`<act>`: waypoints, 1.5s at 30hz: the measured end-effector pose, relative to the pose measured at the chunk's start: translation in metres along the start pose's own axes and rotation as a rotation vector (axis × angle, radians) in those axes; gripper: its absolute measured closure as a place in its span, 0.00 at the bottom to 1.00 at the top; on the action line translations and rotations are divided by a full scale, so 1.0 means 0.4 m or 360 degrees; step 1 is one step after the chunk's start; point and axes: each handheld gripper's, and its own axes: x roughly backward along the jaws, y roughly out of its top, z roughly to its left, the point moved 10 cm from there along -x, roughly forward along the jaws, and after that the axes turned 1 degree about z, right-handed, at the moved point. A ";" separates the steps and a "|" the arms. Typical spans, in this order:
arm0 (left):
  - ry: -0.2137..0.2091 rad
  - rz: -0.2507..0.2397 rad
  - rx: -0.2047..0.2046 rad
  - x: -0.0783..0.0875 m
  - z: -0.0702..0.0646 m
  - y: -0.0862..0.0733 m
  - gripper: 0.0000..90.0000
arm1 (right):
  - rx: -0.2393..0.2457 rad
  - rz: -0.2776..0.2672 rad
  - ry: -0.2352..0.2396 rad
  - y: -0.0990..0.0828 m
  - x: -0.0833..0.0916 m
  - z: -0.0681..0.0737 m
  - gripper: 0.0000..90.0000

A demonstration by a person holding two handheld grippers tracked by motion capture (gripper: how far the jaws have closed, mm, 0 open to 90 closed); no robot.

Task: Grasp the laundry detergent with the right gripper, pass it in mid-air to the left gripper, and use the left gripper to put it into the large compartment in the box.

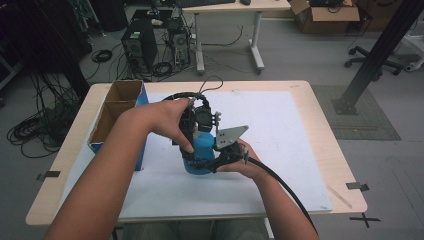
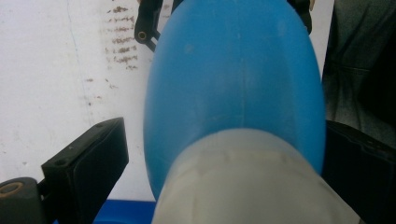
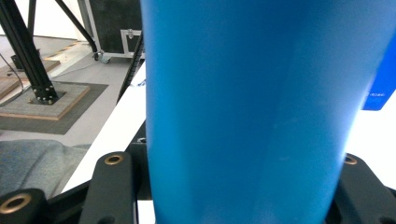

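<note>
High view: right gripper [image 1: 212, 159] fingers clamp blue bottle [image 1: 201, 150] (upright); left gripper [image 1: 197, 131] fingers straddle cap, grip unclear.

Soft, even room light is falling from overhead in the high view, leaving only faint shadows under the forearms on the white mat [image 1: 280, 150] — the picture is looking slightly soft and low in detail. In the left gripper view the blue bottle [image 2: 233, 84] is sitting too close, blurring heavily. In the right gripper view it is smearing out of focus too — the background is staying sharper.
</note>
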 end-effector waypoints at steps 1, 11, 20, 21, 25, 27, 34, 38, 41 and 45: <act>0.0000 0.0001 -0.0001 0.001 0.000 0.000 0.05 | 0.0001 0.0003 0.0000 0.000 0.000 0.000 0.49; 0.0004 -0.0002 -0.0016 0.001 -0.001 0.012 0.06 | -0.0010 0.0011 -0.0007 -0.006 -0.005 -0.004 0.49; 0.0015 -0.0001 -0.0020 0.004 -0.003 0.017 0.08 | -0.0010 0.0008 -0.0013 -0.006 -0.005 -0.007 0.49; 0.0014 0.0003 -0.0022 0.004 -0.003 0.017 0.08 | -0.0010 0.0006 -0.0013 -0.005 -0.005 -0.007 0.49; 0.0013 0.0006 -0.0022 0.005 -0.004 0.018 0.11 | -0.0005 0.0005 -0.0019 -0.003 -0.006 -0.008 0.49; 0.0012 0.0006 -0.0034 0.006 -0.005 0.018 0.14 | -0.0008 0.0003 -0.0019 -0.002 -0.006 -0.007 0.49; 0.0015 0.0012 -0.0031 0.005 -0.006 0.015 0.19 | -0.0003 0.0001 -0.0016 0.001 -0.007 -0.006 0.49; 0.0017 0.0024 -0.0028 0.007 -0.004 0.011 0.20 | -0.0002 0.0004 -0.0016 0.002 -0.007 -0.006 0.49; 0.0009 0.0021 -0.0039 0.007 -0.006 0.013 0.22 | 0.0000 0.0003 -0.0019 0.003 -0.008 -0.006 0.49; 0.0006 0.0022 -0.0051 0.005 -0.008 0.015 0.24 | 0.0000 0.0005 -0.0018 0.003 -0.009 -0.007 0.49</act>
